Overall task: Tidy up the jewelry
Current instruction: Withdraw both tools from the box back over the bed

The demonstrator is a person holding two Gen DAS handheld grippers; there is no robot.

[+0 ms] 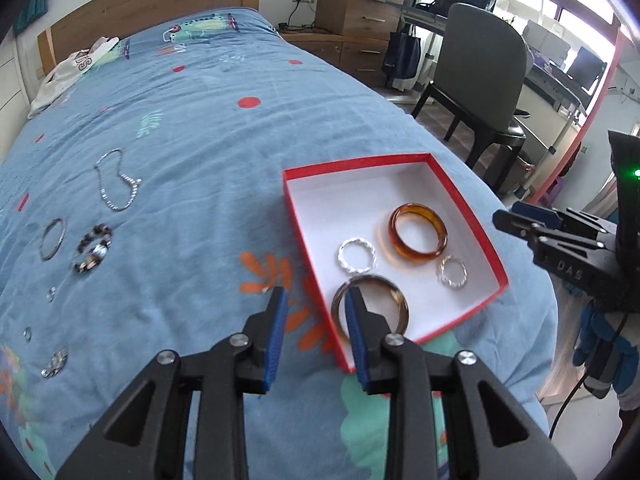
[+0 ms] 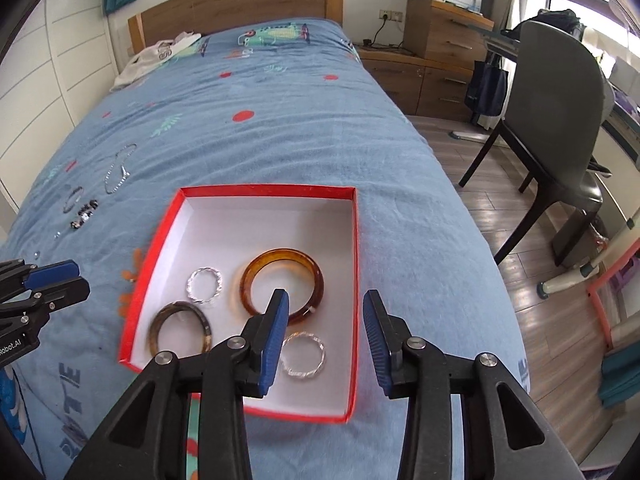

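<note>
We note a shallow red box (image 2: 356,280) with a white lining, lying on the blue patterned bedspread (image 2: 260,140) at centre frame in the right wrist view. Inside it we count four pieces: a thick, glossy amber bangle (image 2: 316,276); a thinner dark tortoiseshell bangle (image 2: 160,320) at the box's lower left; and two twisted silver bracelets (image 2: 205,285), one left of the amber bangle, the other (image 2: 316,356) below it. At mid left of the left wrist view, loose on the bedspread, lie a silver chain (image 1: 116,180), a plain metal hoop (image 1: 52,238), a beaded bracelet (image 1: 92,248) and small rings. Our left gripper (image 1: 316,300) and right gripper (image 2: 326,304) hang partly open over the box's near edge, gripping nothing.
</note>
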